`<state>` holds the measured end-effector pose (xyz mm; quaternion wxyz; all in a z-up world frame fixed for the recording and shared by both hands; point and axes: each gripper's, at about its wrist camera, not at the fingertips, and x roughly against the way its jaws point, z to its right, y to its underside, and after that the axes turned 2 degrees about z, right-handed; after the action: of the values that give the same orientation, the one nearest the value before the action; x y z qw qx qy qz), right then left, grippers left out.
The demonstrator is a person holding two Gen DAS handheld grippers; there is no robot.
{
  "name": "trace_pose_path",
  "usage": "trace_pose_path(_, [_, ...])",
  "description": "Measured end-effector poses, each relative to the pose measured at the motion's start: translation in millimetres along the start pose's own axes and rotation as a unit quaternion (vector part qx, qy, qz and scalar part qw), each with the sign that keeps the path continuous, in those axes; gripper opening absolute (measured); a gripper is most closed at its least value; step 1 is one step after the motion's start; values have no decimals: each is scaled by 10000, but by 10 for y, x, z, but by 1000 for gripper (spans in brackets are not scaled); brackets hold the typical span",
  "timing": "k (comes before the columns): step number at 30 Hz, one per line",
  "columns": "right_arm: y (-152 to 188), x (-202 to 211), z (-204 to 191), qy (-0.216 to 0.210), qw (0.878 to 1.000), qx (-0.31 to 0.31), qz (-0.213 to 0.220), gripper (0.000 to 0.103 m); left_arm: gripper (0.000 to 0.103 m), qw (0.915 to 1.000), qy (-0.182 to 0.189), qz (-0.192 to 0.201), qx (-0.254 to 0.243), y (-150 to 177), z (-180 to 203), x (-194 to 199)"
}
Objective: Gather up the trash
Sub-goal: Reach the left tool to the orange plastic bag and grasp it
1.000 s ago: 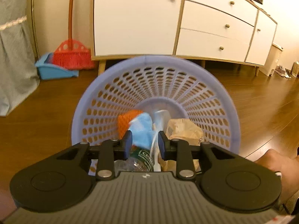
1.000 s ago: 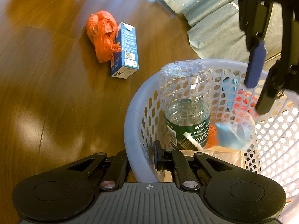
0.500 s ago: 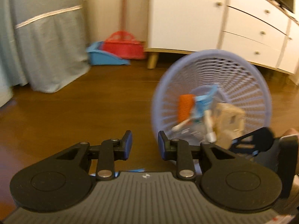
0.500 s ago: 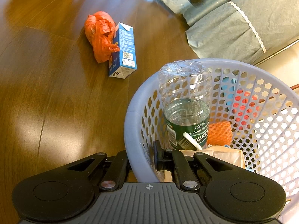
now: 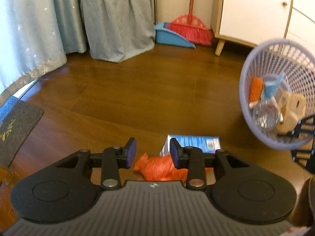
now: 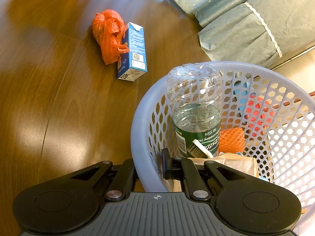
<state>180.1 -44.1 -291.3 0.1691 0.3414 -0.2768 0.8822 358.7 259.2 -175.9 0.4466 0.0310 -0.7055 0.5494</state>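
Hovering low over the floor (image 5: 137,98), the left gripper (image 5: 153,153) has its jaws apart and empty, with the orange bag (image 5: 157,166) lying between and just beyond them and the blue carton (image 5: 196,144) touching the bag on its far side. The right gripper (image 6: 149,169) is clamped on the rim of the basket (image 6: 137,133), one finger outside the wall and one inside, holding it tilted toward the remaining trash. A bottle (image 6: 195,108), an orange net (image 6: 232,139) and crumpled paper (image 6: 232,162) already sit in the basket.

The step in hand looks like picking up the bag. To do it well, lower the left gripper straight down until both pads straddle the bunched middle of the bag, not a loose tail, since thin plastic will slip or stretch. Close fully before lifting. Keep clear of the carton so it is not nudged away. The basket should stay steady and tilted, mouth open toward the left gripper, so the drop is short.
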Motion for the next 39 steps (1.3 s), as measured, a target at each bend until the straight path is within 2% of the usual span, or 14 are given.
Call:
trace_pose_path(6, [0, -3, -8, 0, 10000, 1, -5, 4, 38, 9987, 34, -205, -470, 196, 86, -90])
trace_pose_path(15, [-14, 1, -4, -7, 10000, -26, 1, 4, 44, 9953, 145, -618, -726, 406, 170, -260])
trace_pose_path(24, [-14, 2, -1, -11, 10000, -16, -1, 4, 53, 9928, 205, -788, -881, 508, 200, -379])
trace_pose_path(28, [-13, 0, 2, -11, 10000, -17, -1, 4, 59, 9920, 193, -808, -954, 537, 200, -408])
trace_pose_path(30, [-13, 1, 2, -12, 10000, -16, -3, 4, 66, 9910, 170, -776, -1076, 548, 214, -424])
trace_pose_path(33, [-15, 0, 3, -11, 10000, -8, -5, 4, 69, 9877, 138, -699, -1392, 558, 251, -457])
trace_pose_path(39, [-13, 1, 2, -12, 10000, -8, -3, 4, 84, 9762, 178, -612, -2072, 582, 342, -580])
